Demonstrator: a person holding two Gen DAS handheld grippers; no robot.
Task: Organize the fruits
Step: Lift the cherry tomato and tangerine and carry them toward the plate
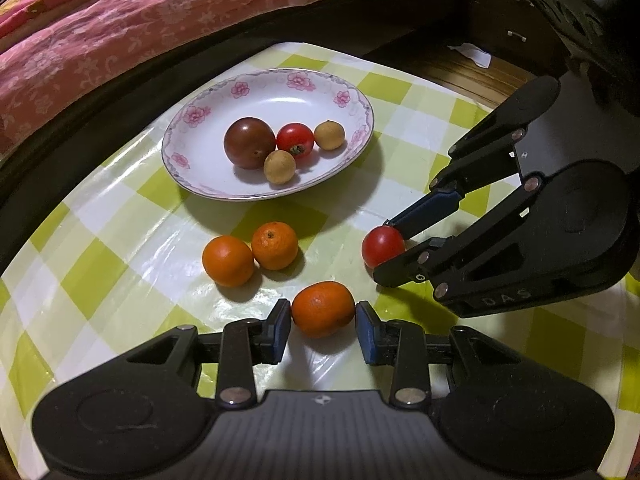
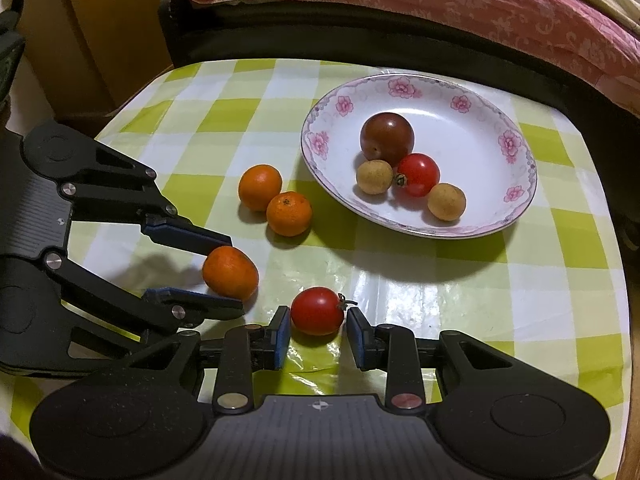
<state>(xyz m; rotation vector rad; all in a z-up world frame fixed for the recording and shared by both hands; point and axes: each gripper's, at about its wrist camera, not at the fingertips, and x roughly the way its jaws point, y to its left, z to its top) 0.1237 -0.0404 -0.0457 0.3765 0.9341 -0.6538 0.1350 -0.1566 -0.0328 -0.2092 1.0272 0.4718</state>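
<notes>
A floral-rimmed white plate (image 1: pixel 182 160) (image 2: pixel 520 196) holds a dark plum, a red tomato and two tan longans. Two tangerines (image 1: pixel 250 254) (image 2: pixel 276 200) lie together on the checked cloth before the plate. My left gripper (image 1: pixel 323 320) (image 2: pixel 224 272) brackets a third tangerine (image 1: pixel 323 309) (image 2: pixel 230 273), pads touching or nearly touching its sides, on the table. My right gripper (image 2: pixel 318 322) (image 1: pixel 390 246) brackets a red tomato (image 2: pixel 317 310) (image 1: pixel 383 246) the same way, with a thin gap at the right pad.
The table (image 1: pixel 120 264) has a green-and-white checked plastic cloth. A pink floral bedspread (image 1: pixel 120 32) lies behind the table's far edge. A dark cabinet (image 1: pixel 508 12) and wooden floor stand to the right; a wooden cupboard (image 2: pixel 104 32) shows in the right wrist view.
</notes>
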